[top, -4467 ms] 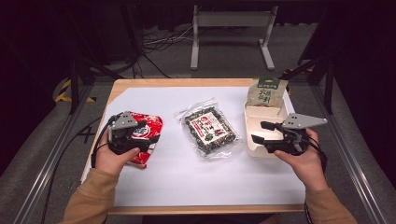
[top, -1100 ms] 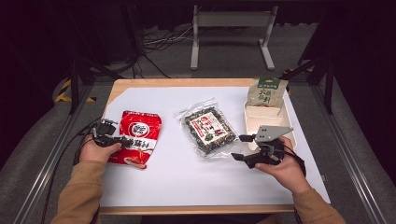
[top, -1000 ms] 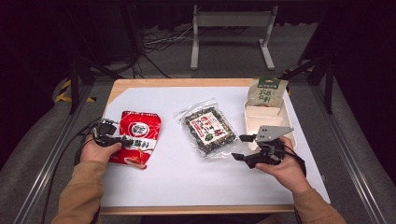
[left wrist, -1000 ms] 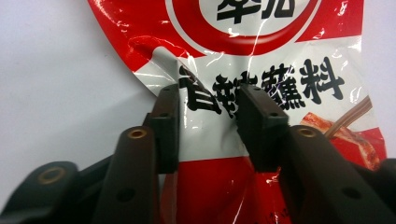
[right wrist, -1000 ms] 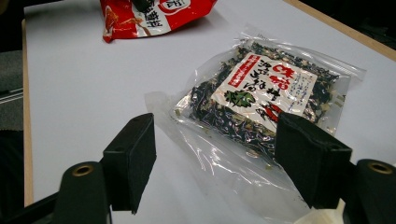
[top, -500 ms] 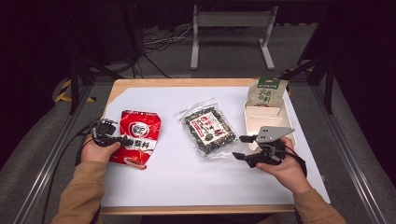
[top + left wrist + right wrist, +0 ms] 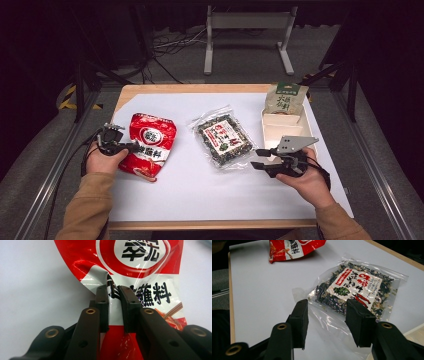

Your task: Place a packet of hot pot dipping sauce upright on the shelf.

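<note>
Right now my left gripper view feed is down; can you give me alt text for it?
The left tool has its two black jaws pinched on a crease of the red snack bag, which lies on the white table. The bag's round logo and black lettering sit just beyond the jaw tips.

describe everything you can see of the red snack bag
The red snack bag is a glossy, crinkled plastic pouch with a white round logo, black characters on a white band and a food picture near one end. It lies flat on the white table cover, at the person's left, apart from the clear seaweed-mix bag. The left hand-held gripper is shut on a fold pinched up from its surface.
</note>
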The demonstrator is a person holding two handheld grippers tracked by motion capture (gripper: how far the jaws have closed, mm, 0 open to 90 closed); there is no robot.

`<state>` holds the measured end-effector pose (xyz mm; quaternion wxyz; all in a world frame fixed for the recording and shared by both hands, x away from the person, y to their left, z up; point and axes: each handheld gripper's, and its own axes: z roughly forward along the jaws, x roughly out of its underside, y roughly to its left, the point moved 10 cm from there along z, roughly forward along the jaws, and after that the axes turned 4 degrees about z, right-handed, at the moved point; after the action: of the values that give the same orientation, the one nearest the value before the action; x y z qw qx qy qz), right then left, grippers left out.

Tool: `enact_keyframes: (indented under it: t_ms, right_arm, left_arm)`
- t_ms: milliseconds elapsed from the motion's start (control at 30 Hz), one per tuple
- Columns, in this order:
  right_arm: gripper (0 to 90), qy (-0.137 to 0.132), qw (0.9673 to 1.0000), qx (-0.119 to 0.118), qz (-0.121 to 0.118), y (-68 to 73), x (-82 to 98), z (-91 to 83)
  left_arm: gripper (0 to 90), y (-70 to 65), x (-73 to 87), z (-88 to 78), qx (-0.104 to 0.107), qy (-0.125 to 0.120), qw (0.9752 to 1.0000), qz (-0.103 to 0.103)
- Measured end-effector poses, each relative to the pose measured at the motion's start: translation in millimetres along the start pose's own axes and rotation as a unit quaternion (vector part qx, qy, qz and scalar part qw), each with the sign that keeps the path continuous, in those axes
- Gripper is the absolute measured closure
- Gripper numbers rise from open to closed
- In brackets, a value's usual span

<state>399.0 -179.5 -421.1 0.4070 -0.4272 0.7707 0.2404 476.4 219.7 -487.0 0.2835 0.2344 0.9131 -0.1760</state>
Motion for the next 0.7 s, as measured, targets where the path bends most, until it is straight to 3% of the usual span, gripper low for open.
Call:
enact_keyframes:
  t_ms: [100, 233, 300, 367, 433, 600, 700]
  right_arm:
    - [51.7, -0.001, 1.0, 0.003, -0.002, 0.0, -0.8, -0.4]
    - [48.7, -0.002, 1.0, 0.005, -0.003, 1.3, -2.8, -0.8]
    - [47.9, -0.005, 1.0, 0.005, -0.001, 2.2, -4.2, -0.9]
    - [47.9, -0.009, 1.0, 0.003, -0.001, 3.3, -5.5, -1.2]
    - [47.9, -0.015, 0.9999, 0.001, 0.004, 4.4, -7.1, -1.7]
    - [47.2, -0.021, 0.9997, -0.003, 0.009, 8.2, -10.3, -3.7]
    - [46.0, -0.022, 0.9996, -0.002, 0.015, 9.5, -11.3, -3.7]
  left_arm:
    - [78.6, -5.8, -3.2, -2.9, 0.004, -0.005, 0.9999, 0.009]
    - [78.6, -24.8, -17.0, -14.0, 0.003, -0.037, 0.9987, 0.035]
    - [78.7, -34.7, -21.3, -17.2, 0.012, -0.044, 0.9977, 0.05]
    - [78.6, -47.1, -26.5, -18.6, 0.022, -0.058, 0.9946, 0.084]
    - [78.7, -57.2, -30.6, -18.9, 0.028, -0.07, 0.992, 0.1]
    - [78.7, -81.1, -37.6, -21.2, 0.047, -0.087, 0.987, 0.126]
    - [78.7, -97.9, -42.6, -23.9, 0.059, -0.105, 0.9826, 0.141]
